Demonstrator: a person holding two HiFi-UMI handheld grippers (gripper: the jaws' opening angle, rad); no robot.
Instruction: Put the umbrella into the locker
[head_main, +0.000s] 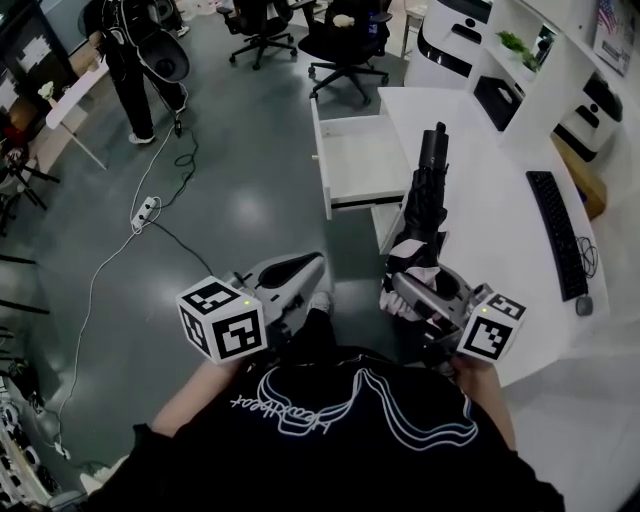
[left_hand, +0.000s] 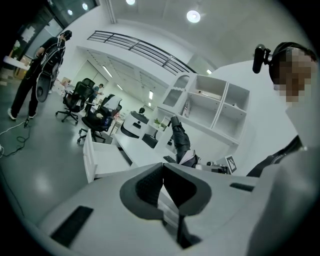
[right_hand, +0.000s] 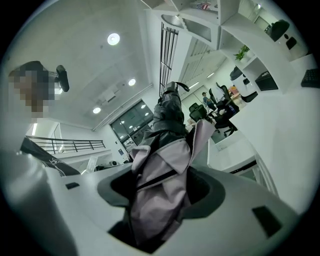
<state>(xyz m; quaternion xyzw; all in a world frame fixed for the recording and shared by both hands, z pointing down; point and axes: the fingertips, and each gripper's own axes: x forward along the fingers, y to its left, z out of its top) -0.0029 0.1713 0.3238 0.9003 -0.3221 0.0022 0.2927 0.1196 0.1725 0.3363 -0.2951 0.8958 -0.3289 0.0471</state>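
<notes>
The right gripper (head_main: 408, 292) is clenched on the folded umbrella (head_main: 426, 195). In the right gripper view, the umbrella's pale fabric (right_hand: 161, 175) is pinched between jaws held partly apart, and its dark end is pointed up and away. In the head view the umbrella is held over the edge of the white desk (head_main: 490, 215), just right of an open drawer (head_main: 360, 160). The left gripper (left_hand: 163, 181) is closed, pad against pad, on nothing. The drawer is pulled out from the desk, with only its white floor shown. Open shelf compartments (left_hand: 216, 107) are seen beyond; their contents cannot be made out.
</notes>
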